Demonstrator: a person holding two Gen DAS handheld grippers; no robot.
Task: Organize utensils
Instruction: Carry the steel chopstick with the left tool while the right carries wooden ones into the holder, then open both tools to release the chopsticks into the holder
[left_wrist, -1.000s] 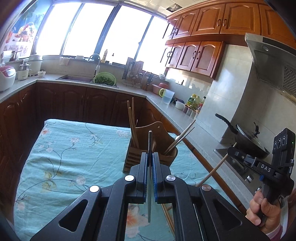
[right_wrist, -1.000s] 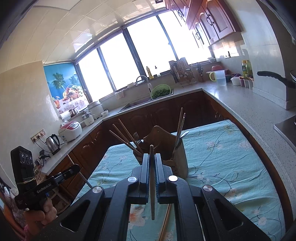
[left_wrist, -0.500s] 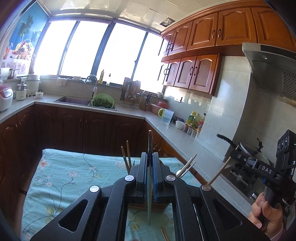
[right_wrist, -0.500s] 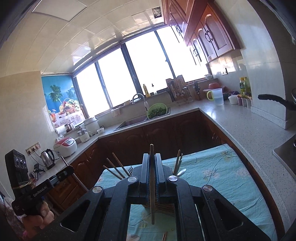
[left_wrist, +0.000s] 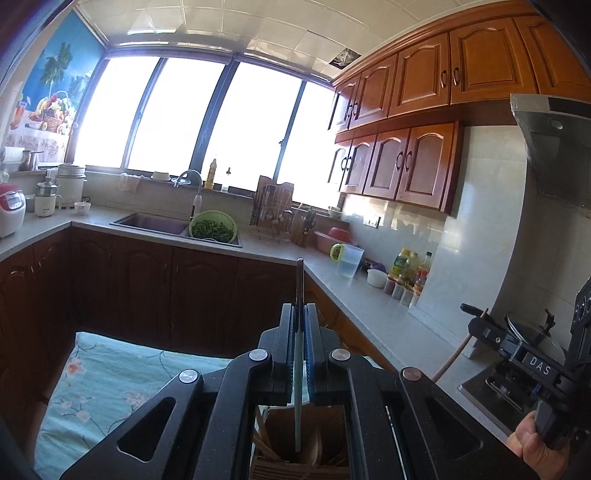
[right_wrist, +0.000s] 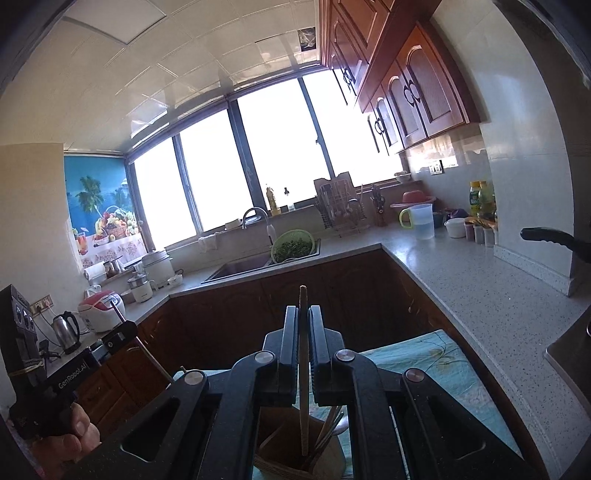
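My left gripper (left_wrist: 300, 314) is shut on a thin dark chopstick (left_wrist: 299, 280) that stands upright, its lower end hanging over the wooden utensil holder (left_wrist: 295, 450) seen below the jaws. My right gripper (right_wrist: 303, 314) is shut on a wooden chopstick (right_wrist: 303, 369), upright, its lower end over the same wooden holder (right_wrist: 280, 446), which has several utensils (right_wrist: 328, 424) in it. The right gripper also shows at the right of the left wrist view (left_wrist: 480, 325), the left gripper at the left of the right wrist view (right_wrist: 122, 328).
The holder stands on a table with a teal floral cloth (left_wrist: 110, 376). Beyond are dark cabinets, a counter with a sink and green colander (left_wrist: 212, 229), a jug (left_wrist: 347, 260), bottles, and a pan on the stove (left_wrist: 528, 332).
Both grippers rose and tilted up and came over the holder, which dropped from mid-frame to below the jaws. Each still grips its chopstick.
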